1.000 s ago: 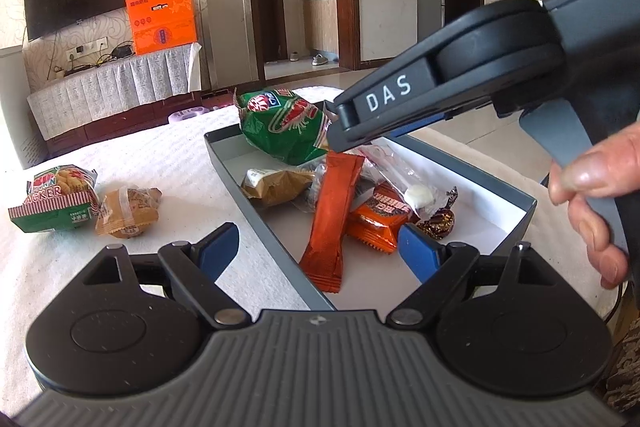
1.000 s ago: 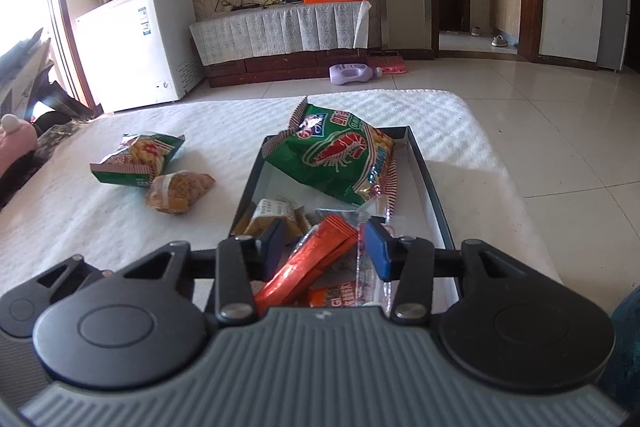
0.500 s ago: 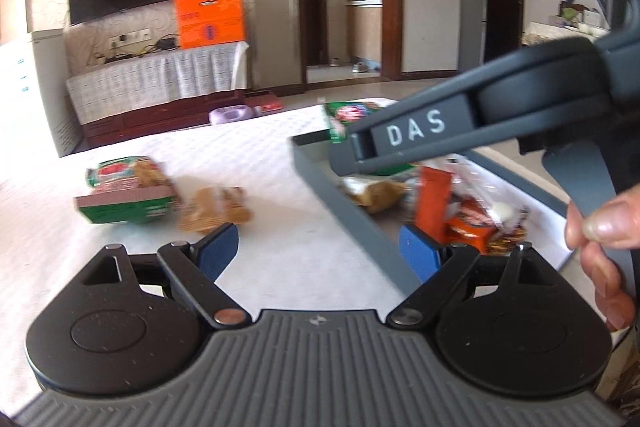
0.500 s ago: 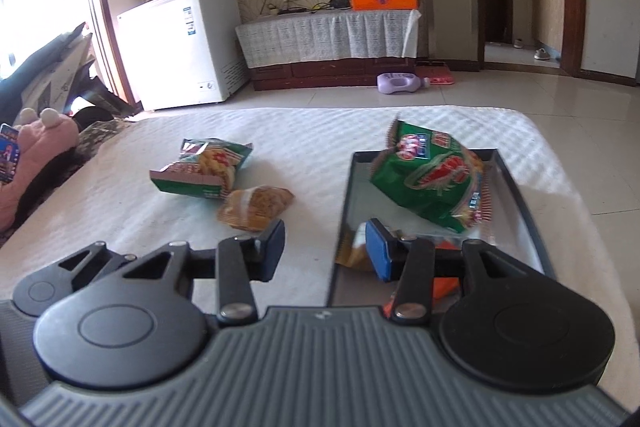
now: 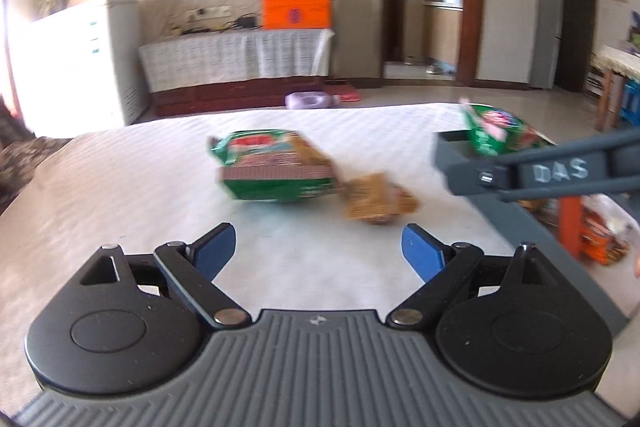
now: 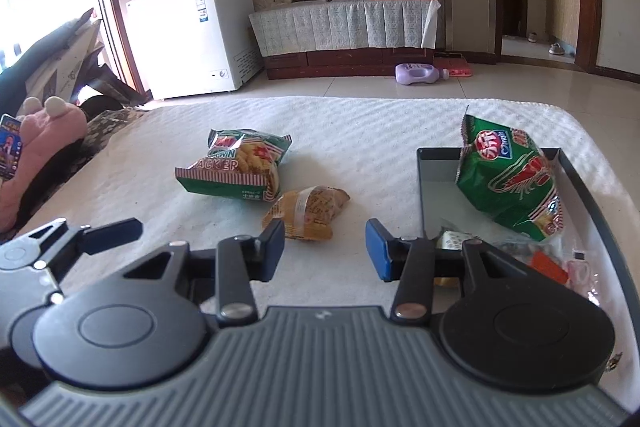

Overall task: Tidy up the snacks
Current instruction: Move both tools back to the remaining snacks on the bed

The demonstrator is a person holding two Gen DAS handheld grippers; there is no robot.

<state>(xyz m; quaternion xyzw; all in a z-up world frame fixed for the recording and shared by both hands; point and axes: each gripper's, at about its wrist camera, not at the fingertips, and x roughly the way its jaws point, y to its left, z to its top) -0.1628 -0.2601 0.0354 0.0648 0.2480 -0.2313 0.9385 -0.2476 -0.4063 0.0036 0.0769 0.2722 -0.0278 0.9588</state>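
A green prawn-cracker bag (image 6: 236, 167) and a small brown pastry packet (image 6: 308, 213) lie on the white tablecloth, left of a grey tray (image 6: 436, 179). The tray holds a green shrimp-chip bag (image 6: 508, 183), an orange bar (image 6: 550, 267) and other small snacks. My right gripper (image 6: 325, 249) is open and empty, just short of the pastry packet. My left gripper (image 5: 318, 255) is open and empty, facing the cracker bag (image 5: 276, 169) and the packet (image 5: 378, 201). The right gripper's body (image 5: 560, 173) crosses the left wrist view on the right, over the tray (image 5: 504, 211).
The table's far edge drops to a tiled floor with a purple bottle (image 6: 418, 73). A white freezer (image 6: 192, 39) and a covered TV bench (image 6: 344, 27) stand beyond. A pink plush (image 6: 40, 147) lies off the table's left side.
Both grippers swung left, away from the tray toward the two loose snacks on the cloth. The right gripper left the orange bar in the tray. Both stayed open.
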